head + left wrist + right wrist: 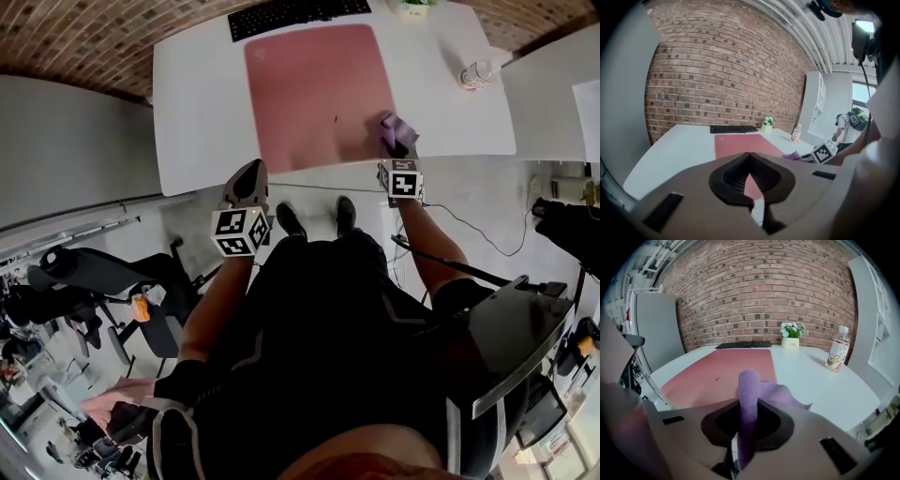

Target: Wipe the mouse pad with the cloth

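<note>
We pinch the fuzzy purple cloth, folded upright at lower centre, in our right gripper. The mouse pad is pink. Our left gripper is closed, empty.

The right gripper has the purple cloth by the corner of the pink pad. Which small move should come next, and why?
Probably lower the right gripper forward and a little left, so the cloth presses onto the mouse pad. Its jaws are shut on the cloth at the pad's near right corner, one flap hangs over the bare table, and most of the pad lies ahead.
</note>
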`<action>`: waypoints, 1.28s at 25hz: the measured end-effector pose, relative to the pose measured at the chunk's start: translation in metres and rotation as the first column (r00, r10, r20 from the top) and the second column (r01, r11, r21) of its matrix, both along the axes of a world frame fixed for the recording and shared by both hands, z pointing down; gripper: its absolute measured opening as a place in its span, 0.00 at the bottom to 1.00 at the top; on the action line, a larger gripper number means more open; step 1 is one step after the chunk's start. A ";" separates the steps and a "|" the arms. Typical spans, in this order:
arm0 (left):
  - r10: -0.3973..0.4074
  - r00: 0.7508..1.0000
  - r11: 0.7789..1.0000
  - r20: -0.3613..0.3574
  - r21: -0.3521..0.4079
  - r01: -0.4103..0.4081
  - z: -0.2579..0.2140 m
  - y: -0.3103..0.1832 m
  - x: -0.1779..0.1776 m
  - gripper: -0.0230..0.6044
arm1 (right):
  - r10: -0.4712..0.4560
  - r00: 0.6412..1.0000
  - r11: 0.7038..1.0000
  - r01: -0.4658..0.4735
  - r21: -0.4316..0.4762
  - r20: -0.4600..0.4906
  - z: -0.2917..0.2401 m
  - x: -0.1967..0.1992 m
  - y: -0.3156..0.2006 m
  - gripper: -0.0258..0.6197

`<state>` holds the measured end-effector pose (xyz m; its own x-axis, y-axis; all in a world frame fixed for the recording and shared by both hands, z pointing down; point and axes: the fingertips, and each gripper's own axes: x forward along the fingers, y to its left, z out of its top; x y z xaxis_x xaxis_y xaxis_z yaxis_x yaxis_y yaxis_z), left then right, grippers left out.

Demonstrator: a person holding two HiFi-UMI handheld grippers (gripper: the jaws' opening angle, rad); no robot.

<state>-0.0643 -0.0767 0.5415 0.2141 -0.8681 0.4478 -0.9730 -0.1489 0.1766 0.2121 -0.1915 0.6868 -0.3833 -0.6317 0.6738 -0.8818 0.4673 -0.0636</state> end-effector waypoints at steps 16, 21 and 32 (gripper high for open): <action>0.006 1.000 1.000 -0.006 0.015 -0.006 -0.006 0.029 -0.060 0.04 | -0.003 0.998 0.997 0.006 -0.071 0.056 0.005 -0.102 0.021 0.13; 0.028 1.000 0.999 0.004 0.046 -0.029 -0.014 0.022 -0.077 0.04 | -0.021 0.997 0.995 0.028 -0.097 0.070 0.003 -0.137 0.034 0.13; 0.067 0.998 0.994 -0.014 0.091 -0.066 -0.028 0.016 -0.099 0.04 | -0.101 0.984 0.983 0.121 -0.136 0.145 0.000 -0.216 0.064 0.13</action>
<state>-0.1634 -0.0605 0.5135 0.2796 -0.8885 0.3639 -0.9573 -0.2291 0.1760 -0.0042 -0.1273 0.6870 -0.5405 -0.4800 0.6909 -0.8030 0.5393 -0.2536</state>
